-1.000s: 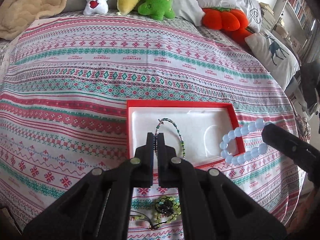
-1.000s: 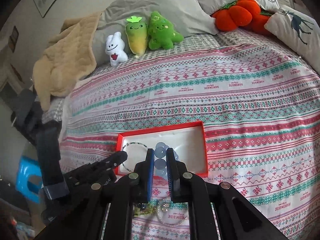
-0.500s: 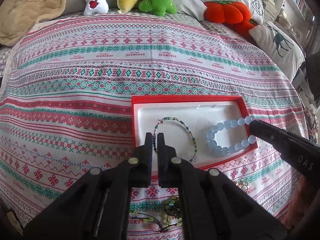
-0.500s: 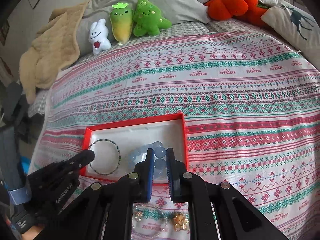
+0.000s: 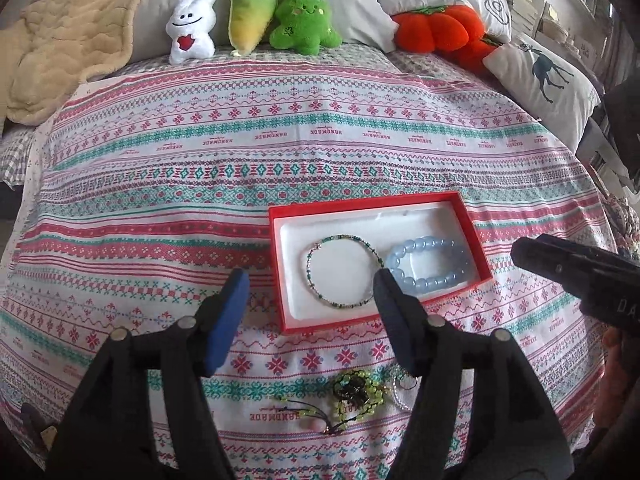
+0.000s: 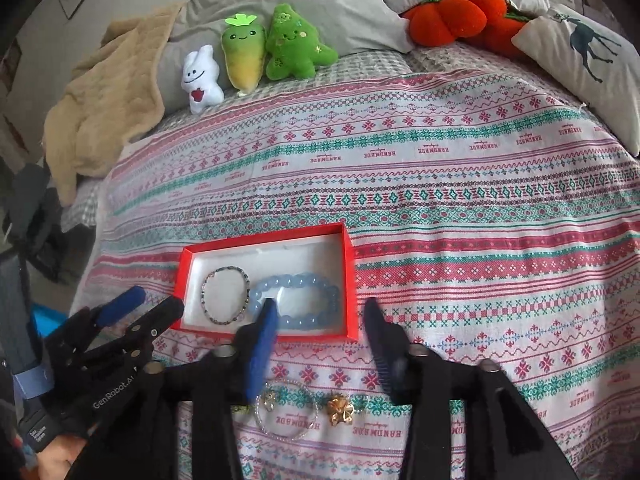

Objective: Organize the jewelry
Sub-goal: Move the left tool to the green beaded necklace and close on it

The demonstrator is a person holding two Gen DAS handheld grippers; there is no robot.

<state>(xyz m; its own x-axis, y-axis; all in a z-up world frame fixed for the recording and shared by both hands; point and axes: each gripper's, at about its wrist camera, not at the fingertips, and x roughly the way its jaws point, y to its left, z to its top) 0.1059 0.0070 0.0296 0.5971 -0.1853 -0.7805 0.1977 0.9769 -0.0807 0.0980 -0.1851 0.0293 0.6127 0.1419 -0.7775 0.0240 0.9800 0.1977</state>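
My left gripper (image 5: 310, 280) has its fingers spread wide and holds nothing; its right finger tip sits over the near edge of the red box (image 5: 472, 236), just at the gap between the two bracelets. My right gripper (image 6: 320, 308) is likewise wide open and empty, its blue-padded left finger (image 6: 264, 336) overlapping the near side of the blue bead bracelet (image 6: 304, 280) in view; I cannot tell whether it touches.

The red box lies flat on the bed, its white liner (image 5: 292, 264) showing. Inside, the thin beaded bracelet (image 5: 344, 272) lies on the left and the blue bead bracelet (image 5: 428, 264) on the right, side by side and just about touching.

On the bedspread (image 5: 200, 184) nearer me than the box lie the loose pieces: a green bead tangle (image 5: 356, 396), a dark cord with a pink bead (image 5: 308, 420), a clear bead ring (image 6: 286, 410) and a gold flower piece (image 6: 340, 410).

At the head of the bed stand three plush toys (image 5: 256, 20) in a row, with an orange plush (image 5: 436, 28) and pillows (image 5: 540, 76) beyond.
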